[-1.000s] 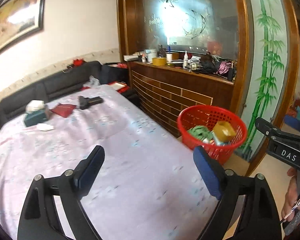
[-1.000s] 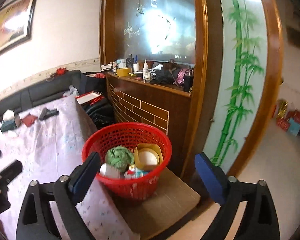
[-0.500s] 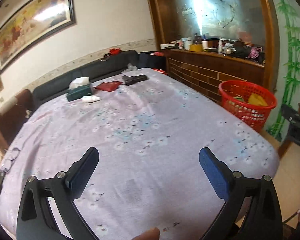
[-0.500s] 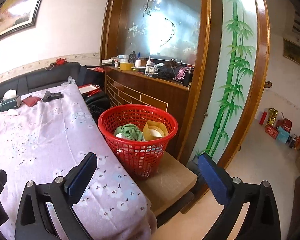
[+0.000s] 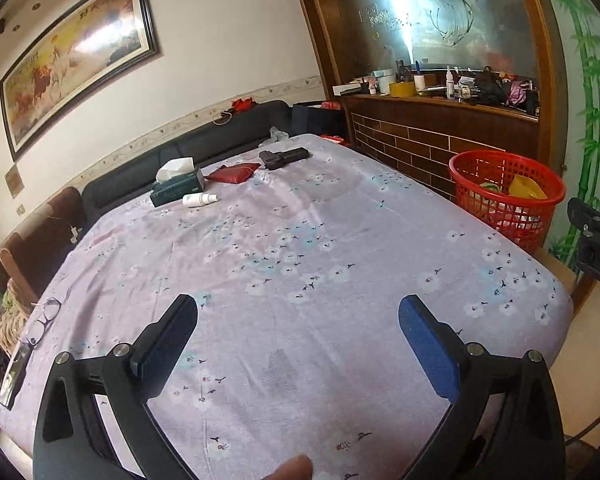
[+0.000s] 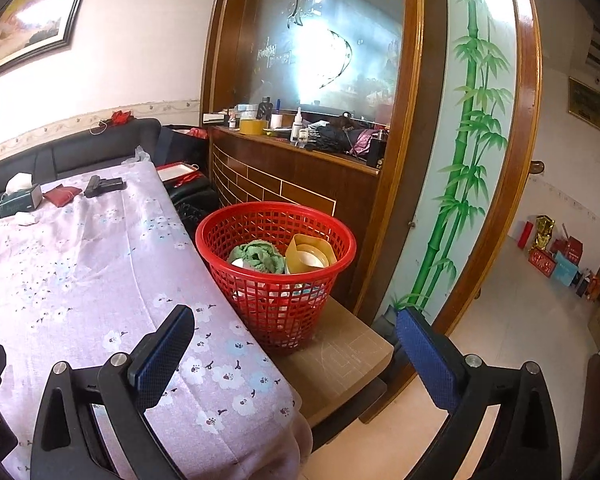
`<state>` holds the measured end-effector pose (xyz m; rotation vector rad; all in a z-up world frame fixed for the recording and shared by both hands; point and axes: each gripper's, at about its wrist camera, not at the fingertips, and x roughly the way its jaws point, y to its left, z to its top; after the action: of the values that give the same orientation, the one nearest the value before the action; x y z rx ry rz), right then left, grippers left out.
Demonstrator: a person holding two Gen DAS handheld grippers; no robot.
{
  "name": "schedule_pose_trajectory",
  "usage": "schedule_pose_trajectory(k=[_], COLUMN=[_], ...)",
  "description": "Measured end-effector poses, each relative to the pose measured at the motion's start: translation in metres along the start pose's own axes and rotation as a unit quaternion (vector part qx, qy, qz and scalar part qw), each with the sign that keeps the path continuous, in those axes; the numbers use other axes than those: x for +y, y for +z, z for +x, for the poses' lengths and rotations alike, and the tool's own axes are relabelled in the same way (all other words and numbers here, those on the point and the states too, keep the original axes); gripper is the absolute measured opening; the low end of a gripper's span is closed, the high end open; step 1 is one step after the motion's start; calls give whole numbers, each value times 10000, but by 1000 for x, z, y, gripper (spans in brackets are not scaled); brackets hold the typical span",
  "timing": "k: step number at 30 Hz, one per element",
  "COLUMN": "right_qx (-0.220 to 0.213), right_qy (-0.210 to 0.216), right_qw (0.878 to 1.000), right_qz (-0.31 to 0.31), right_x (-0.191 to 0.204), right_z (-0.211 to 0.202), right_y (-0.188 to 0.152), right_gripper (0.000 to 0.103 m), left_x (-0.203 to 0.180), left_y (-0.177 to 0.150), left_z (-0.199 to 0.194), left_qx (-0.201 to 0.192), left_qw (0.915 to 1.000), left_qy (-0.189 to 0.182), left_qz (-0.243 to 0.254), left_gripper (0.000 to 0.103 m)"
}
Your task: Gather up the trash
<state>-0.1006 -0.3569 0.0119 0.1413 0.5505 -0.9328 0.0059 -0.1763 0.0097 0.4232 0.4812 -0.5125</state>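
Red basket (image 6: pixel 276 268) sitting at twelve o'clock, right claw (image 6: pixel 294 344) gaping wide, empty, left claw (image 5: pixel 298 334) hovering wide over floral counter (image 5: pixel 300 240).

Bench cloth (image 5: pixel 300 280): pale lilac, scattered white and blue blossoms with small dark sprigs. Basket (image 6: pixel 276 276) just beside bench: red open mesh; inside it a green crumpled cloth (image 6: pixel 258 256) and a yellow tape roll (image 6: pixel 310 254). At bench's far end: dark teal tissue box (image 5: pixel 176 190), red pouch (image 5: pixel 232 173), white bottle (image 5: pixel 200 199), black gun-shaped object (image 5: pixel 284 157). Wall panel (image 6: pixel 472 128) beyond basket: green bamboo on white.
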Motion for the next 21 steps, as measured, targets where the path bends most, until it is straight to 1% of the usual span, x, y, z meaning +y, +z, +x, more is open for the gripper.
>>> schedule_pose_trajectory(k=[12,21], right_qx=[4,22], right_qy=[21,38], right_qw=[10000,9999], right_qz=[-80,-128], right_x=[6,10], right_z=[0,0], right_y=[-1,-1], right_gripper=[102,102], left_x=[2,3], left_y=[-3,-4], left_z=[1,2], left_qx=[94,103], left_qw=[9998,9998], left_qy=[-110,-95], left_qz=[-97,-104], left_gripper=[100,100])
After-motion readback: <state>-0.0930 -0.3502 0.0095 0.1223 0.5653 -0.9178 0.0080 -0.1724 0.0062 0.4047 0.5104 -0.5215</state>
